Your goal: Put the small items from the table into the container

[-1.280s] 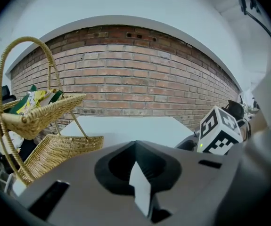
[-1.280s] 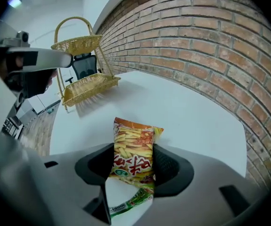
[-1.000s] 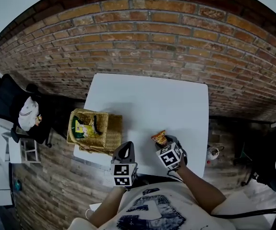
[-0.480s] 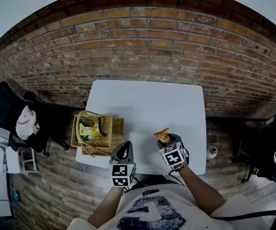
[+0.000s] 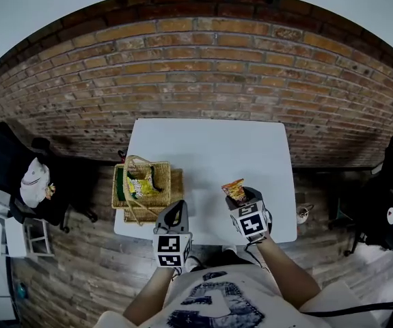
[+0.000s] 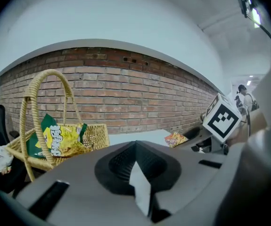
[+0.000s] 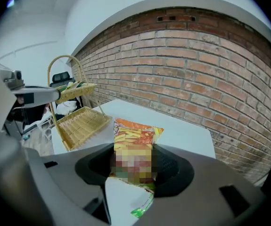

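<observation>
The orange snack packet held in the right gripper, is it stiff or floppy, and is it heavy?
The snack packet is probably light: it stands upright above the right gripper without sagging. Its thin printed film looks flexible rather than stiff, so a hard squeeze could crush it.

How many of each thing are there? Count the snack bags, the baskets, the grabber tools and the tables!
Snack packets: 2 (orange snack packet clamped in the right gripper; green-and-yellow packet in the basket)
Baskets: 1, the wicker basket
Grippers: 2, the left gripper is empty
Tables: 1, the white table
Total: 6
</observation>
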Demonstrator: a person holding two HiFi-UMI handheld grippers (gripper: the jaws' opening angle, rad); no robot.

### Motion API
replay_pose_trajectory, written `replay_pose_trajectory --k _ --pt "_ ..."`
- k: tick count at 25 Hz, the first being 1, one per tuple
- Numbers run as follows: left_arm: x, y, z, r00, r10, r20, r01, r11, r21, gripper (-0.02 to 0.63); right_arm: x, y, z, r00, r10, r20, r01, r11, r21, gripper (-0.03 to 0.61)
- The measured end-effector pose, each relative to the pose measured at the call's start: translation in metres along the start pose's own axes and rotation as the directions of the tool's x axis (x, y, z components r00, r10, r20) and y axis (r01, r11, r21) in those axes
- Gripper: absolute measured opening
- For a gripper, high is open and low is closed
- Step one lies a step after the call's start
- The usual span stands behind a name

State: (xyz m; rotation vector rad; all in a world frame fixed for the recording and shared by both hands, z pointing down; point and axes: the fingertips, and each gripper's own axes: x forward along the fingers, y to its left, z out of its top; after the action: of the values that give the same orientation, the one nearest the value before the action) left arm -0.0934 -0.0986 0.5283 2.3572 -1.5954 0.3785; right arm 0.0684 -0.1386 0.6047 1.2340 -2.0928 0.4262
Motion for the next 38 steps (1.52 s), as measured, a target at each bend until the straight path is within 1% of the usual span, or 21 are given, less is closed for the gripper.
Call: replay_pose_trajectory --k 8,16,26,33,38 --pt "-0.035 0.023 0.014 0.998 -0.024 0.05 0.022 0.999 0.036 0.051 -0.023 0.022 0.027 0.996 -0.059 0.069 0.058 0.998 0.023 0.25" --pt "-0.077 0.062 0.018 0.996 0.017 0.091 -0.022 0.998 0.053 0.051 -0.044 0.059 0.056 0.988 -0.076 0.132 0.075 0.997 0.013 0.249" --pt "-0.119 0.099 0.023 0.987 0.081 0.136 -0.089 0.995 0.052 0.051 -0.055 0.117 0.091 0.979 -0.022 0.202 0.03 0.999 -0.04 0.249" --pt "-0.139 0.124 0.025 0.978 0.135 0.156 -0.142 0.989 0.03 0.051 -0.057 0.155 0.128 0.966 0.046 0.256 -0.021 0.995 -0.098 0.249" --pt "-0.143 0.14 0.027 0.972 0.167 0.164 -0.172 0.985 0.016 0.051 -0.048 0.175 0.153 0.955 0.093 0.281 -0.056 0.989 -0.136 0.249"
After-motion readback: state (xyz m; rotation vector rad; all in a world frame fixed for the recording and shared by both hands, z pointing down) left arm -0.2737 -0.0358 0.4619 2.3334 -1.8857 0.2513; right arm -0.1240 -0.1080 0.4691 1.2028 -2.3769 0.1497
